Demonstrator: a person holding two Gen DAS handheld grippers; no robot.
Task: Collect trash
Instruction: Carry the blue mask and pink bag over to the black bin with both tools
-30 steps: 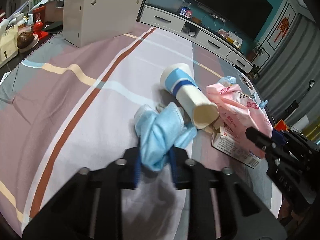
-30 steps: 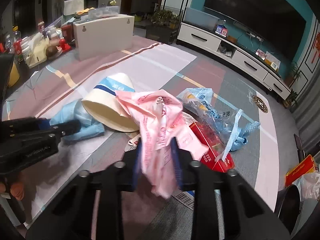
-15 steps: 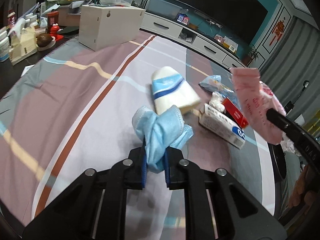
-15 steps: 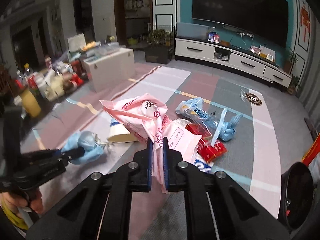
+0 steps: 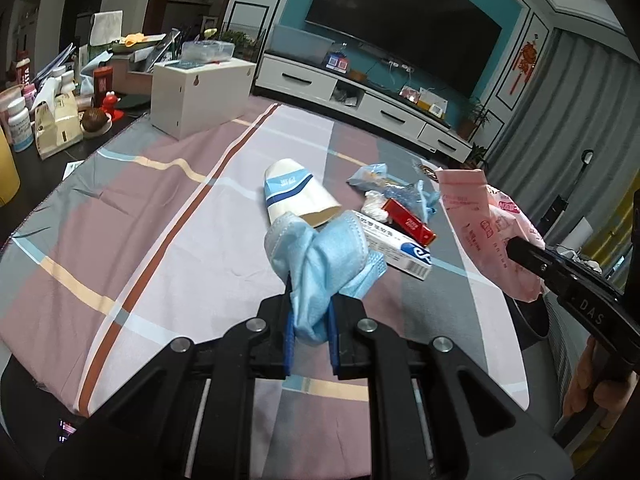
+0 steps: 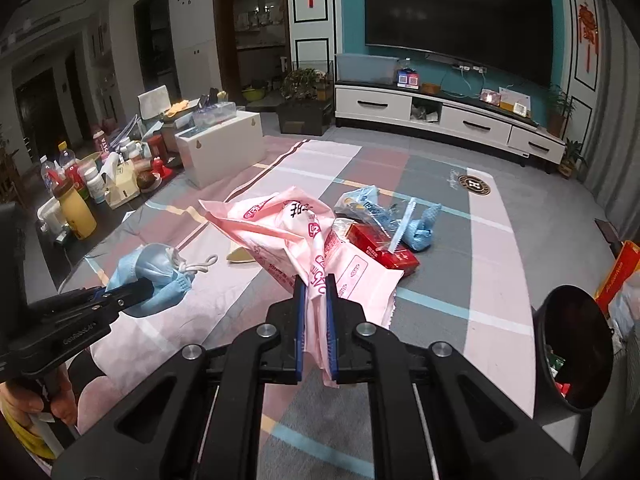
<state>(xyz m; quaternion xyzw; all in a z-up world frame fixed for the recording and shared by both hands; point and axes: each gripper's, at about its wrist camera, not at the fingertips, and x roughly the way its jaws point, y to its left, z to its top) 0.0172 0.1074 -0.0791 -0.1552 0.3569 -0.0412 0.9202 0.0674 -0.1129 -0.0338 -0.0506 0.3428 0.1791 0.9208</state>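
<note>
My left gripper [image 5: 310, 312] is shut on a crumpled blue face mask [image 5: 320, 256], held up above the striped cloth [image 5: 160, 216]. That mask [image 6: 154, 276] and the left gripper [image 6: 132, 294] show at the left of the right wrist view. My right gripper [image 6: 315, 316] is shut on a pink plastic wrapper [image 6: 280, 228], also lifted; the wrapper [image 5: 480, 232] hangs at the right of the left wrist view. On the cloth lie a paper cup [image 5: 296, 196] on its side, a white box [image 5: 396, 248], a red box [image 5: 408, 222] and blue wrappers [image 6: 420, 228].
A black bin [image 6: 572, 344] stands off the cloth at the right, with an orange package [image 6: 620, 264] behind it. A white box [image 5: 200, 96] sits at the cloth's far corner. Bottles and clutter [image 6: 80, 184] crowd the dark table on the left.
Both grippers have risen and pulled back from the pile, carrying the mask and the pink wrapper off the cloth. The right jaws closed tighter on the wrapper.
</note>
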